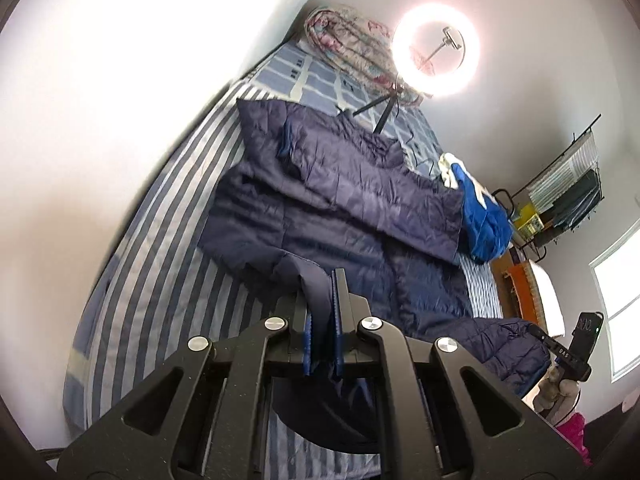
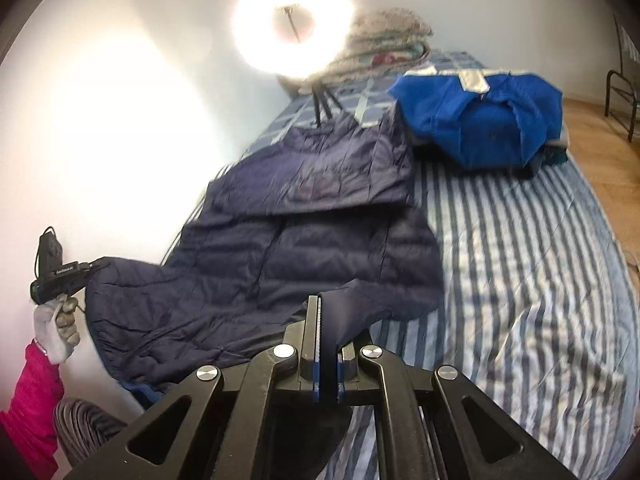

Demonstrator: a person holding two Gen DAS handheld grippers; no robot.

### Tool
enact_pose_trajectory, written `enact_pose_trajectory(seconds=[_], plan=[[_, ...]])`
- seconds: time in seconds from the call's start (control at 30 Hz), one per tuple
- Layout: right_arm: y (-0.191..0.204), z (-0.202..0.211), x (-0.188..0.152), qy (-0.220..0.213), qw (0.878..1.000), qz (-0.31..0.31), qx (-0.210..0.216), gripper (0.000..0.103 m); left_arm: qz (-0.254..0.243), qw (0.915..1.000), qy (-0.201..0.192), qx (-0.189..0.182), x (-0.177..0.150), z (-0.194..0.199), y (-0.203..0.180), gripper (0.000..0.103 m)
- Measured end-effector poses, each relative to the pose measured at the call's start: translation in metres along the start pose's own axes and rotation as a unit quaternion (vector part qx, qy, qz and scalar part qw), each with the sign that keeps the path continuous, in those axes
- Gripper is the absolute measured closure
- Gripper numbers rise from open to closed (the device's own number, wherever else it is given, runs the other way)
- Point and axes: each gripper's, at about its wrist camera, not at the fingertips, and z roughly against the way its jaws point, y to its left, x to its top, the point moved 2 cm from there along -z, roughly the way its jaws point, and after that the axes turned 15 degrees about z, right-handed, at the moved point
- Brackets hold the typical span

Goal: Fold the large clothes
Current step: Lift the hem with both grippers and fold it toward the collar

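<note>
Tongs point(image 1: 320, 304) point(image 2: 329, 320) pinch navy jacket point(image 2: 280, 256) hem.

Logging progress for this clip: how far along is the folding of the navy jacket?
Done: a blue garment sits folded on the striped bed, and the navy jacket has a sleeve laid across its chest. In hand: the left hand-held gripper and right hand-held gripper are each shut on the jacket's bottom hem. Left: carrying the hem toward the collar and tidying.

Jacket point(image 2: 304, 236) on bed point(image 2: 520, 272), folded clothes point(image 2: 480, 120) to its right.
</note>
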Motion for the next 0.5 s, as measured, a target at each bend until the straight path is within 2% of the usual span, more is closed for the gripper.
enact_pose_trajectory(seconds=[0.13, 0.5], plan=[[-0.018, -0.009, 0.019, -0.003, 1.0, -0.02, -0.013, 0.101, -0.005, 0.9999, -0.014, 0.001, 0.019, -0.009, -0.014, 0.098], [-0.038, -0.048, 0.09, -0.006, 0.999, -0.002, -0.047, 0.101, -0.014, 0.999, -0.042, 0.004, 0.079, -0.049, -0.036, 0.098]])
